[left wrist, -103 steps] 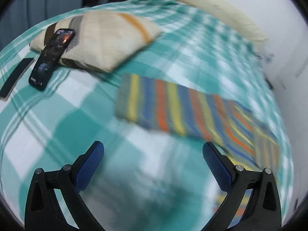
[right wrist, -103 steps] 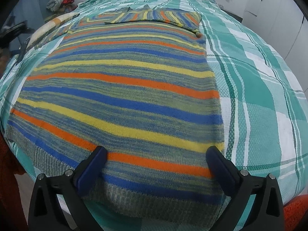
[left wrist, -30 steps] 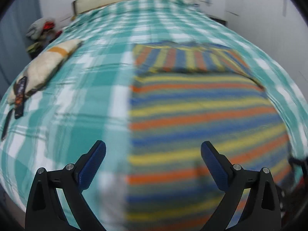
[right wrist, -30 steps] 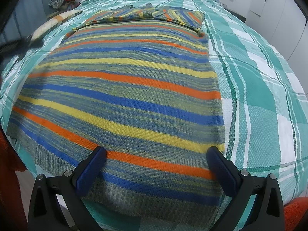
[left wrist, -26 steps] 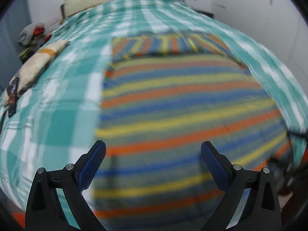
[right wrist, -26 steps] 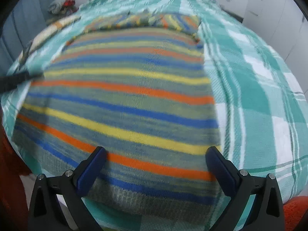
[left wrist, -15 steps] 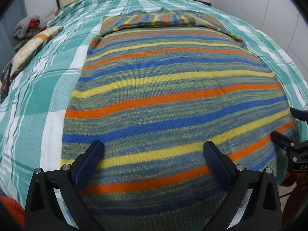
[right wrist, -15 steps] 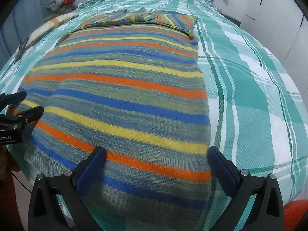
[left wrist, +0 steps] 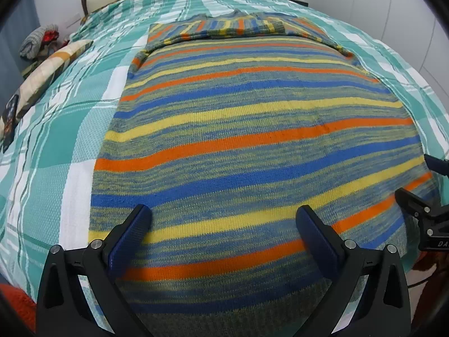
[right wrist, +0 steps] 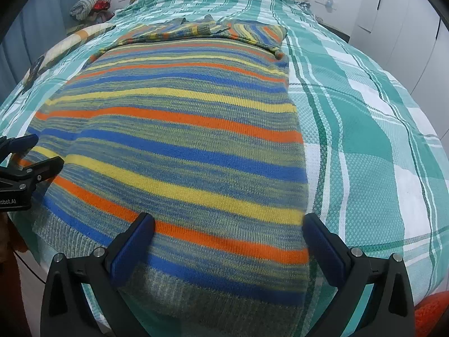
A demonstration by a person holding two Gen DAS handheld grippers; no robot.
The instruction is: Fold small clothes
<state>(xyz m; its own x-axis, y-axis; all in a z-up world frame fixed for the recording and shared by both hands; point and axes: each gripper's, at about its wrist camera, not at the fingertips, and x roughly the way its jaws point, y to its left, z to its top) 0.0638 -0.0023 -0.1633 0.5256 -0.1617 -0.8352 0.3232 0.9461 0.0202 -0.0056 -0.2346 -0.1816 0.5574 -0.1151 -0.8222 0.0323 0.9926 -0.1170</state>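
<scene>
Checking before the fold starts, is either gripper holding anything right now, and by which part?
Nothing is held. The left gripper and right gripper are both open above the hem end of the striped knitted sweater.

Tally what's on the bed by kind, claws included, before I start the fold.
Striped sweater: 1
Pillow: 1
Phone: 1
Claws: 2, the left claw and right claw, both open over the hem
Total: 5
</scene>
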